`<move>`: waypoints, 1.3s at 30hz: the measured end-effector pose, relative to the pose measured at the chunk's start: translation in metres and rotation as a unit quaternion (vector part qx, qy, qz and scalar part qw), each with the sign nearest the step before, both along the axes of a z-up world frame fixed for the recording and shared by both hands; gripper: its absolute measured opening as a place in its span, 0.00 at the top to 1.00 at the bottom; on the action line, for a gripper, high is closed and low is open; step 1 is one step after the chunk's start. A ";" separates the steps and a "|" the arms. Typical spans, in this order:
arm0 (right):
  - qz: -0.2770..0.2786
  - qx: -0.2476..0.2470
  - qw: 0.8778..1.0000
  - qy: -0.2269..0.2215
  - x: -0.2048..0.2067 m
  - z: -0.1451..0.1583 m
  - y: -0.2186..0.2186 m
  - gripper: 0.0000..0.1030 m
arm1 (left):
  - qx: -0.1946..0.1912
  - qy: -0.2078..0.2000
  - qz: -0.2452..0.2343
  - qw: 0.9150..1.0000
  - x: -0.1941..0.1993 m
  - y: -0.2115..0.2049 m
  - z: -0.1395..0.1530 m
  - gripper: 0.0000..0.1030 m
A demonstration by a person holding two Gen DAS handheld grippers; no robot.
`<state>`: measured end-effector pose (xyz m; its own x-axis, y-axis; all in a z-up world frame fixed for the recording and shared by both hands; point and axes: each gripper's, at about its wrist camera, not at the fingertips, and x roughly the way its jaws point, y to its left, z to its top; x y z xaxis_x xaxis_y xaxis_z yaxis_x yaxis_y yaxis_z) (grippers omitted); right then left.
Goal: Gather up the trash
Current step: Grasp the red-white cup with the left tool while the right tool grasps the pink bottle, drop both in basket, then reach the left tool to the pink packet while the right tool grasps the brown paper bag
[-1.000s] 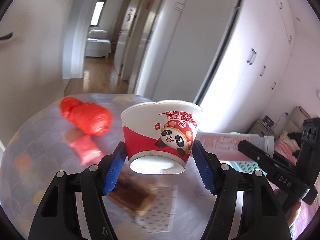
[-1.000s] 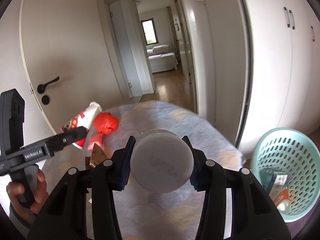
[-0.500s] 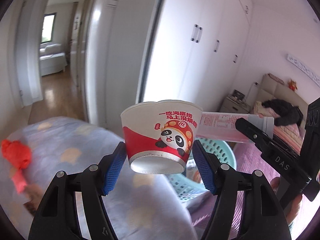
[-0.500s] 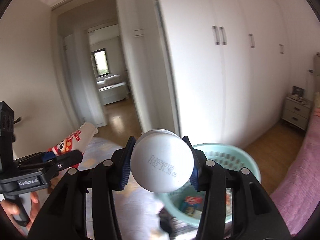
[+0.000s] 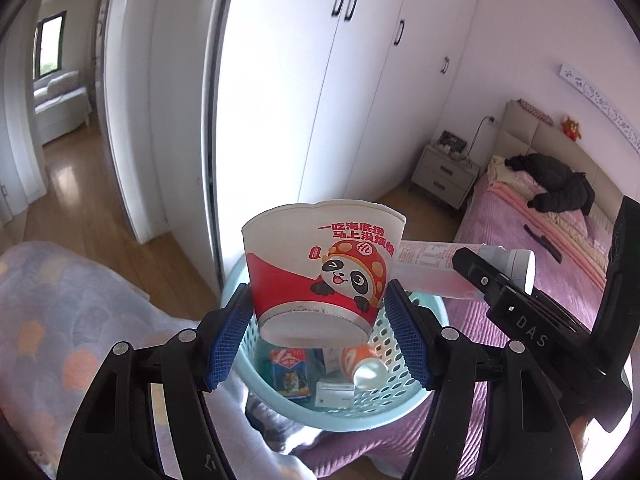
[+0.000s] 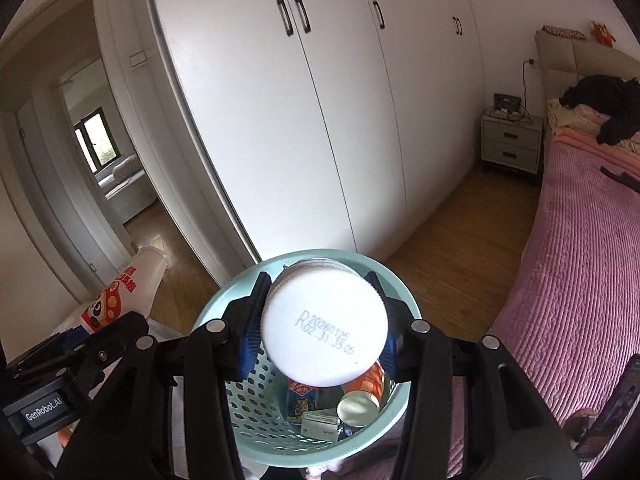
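Observation:
My left gripper (image 5: 318, 332) is shut on a red and white paper cup (image 5: 320, 268) with a panda print, held over the light blue basket (image 5: 336, 416). My right gripper (image 6: 318, 330) is shut on a white-capped plastic bottle (image 6: 326, 326), directly above the same basket (image 6: 224, 408). The bottle also shows in the left wrist view (image 5: 432, 270), and the cup in the right wrist view (image 6: 124, 292). The basket holds a small carton (image 6: 302, 398), an orange cup (image 6: 362, 394) and a white box.
A bed with a pink cover (image 6: 580, 280) lies to the right. White wardrobe doors (image 6: 300, 120) stand behind the basket. A table with a patterned cloth (image 5: 60, 320) is at the left. A nightstand (image 6: 510, 140) stands by the wall.
Both grippers swung right from the table, away from the red bag and wrappers, and now hold the cup and bottle over the basket. Their grips did not change.

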<state>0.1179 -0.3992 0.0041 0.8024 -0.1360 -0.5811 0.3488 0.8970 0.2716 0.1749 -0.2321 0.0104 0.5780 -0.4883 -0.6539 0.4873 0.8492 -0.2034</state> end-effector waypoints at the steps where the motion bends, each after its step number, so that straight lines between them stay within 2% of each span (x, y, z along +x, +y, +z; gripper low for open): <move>1: -0.003 0.006 1.000 0.007 0.004 -0.005 -0.002 0.57 | 0.002 0.008 0.000 1.000 0.004 -0.002 -0.005 0.36; 5: 0.004 0.033 0.999 0.035 0.014 -0.026 -0.004 0.56 | 0.009 0.021 0.005 1.000 0.017 -0.006 -0.019 0.35; 8: 0.014 0.051 0.998 0.041 0.019 -0.033 -0.008 0.56 | -0.006 0.035 0.009 0.999 0.026 -0.008 -0.021 0.35; 9: 0.015 0.056 0.997 0.043 0.018 -0.034 -0.006 0.56 | -0.013 0.040 0.008 0.999 0.027 -0.006 -0.023 0.30; 10: 0.015 0.061 0.997 0.042 0.017 -0.035 -0.006 0.51 | -0.019 0.043 0.007 0.999 0.028 -0.004 -0.023 0.25; 19: 0.038 0.064 0.997 0.027 0.000 -0.019 0.006 0.49 | -0.038 0.035 -0.001 0.999 0.000 0.021 -0.019 0.24; 24: 0.061 0.047 0.997 0.011 -0.009 0.000 0.030 0.48 | -0.108 0.062 -0.005 0.992 -0.018 0.057 -0.005 0.24; 31: 0.108 0.023 0.994 -0.024 -0.025 0.033 0.077 0.48 | -0.114 -0.011 0.036 0.993 -0.059 0.119 0.040 0.24; 36: 0.160 0.006 0.986 -0.043 -0.033 0.052 0.125 0.49 | -0.074 -0.068 0.086 0.991 -0.085 0.165 0.063 0.24; 39: 0.197 0.001 0.979 -0.046 -0.034 0.057 0.156 0.49 | -0.068 -0.077 0.124 0.987 -0.094 0.197 0.069 0.24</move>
<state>0.0837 -0.2428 0.0610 0.8414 0.1958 -0.5037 -0.0505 0.9564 0.2875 0.0809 -0.0352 0.0798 0.7784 -0.3970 -0.4864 0.3027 0.9160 -0.2633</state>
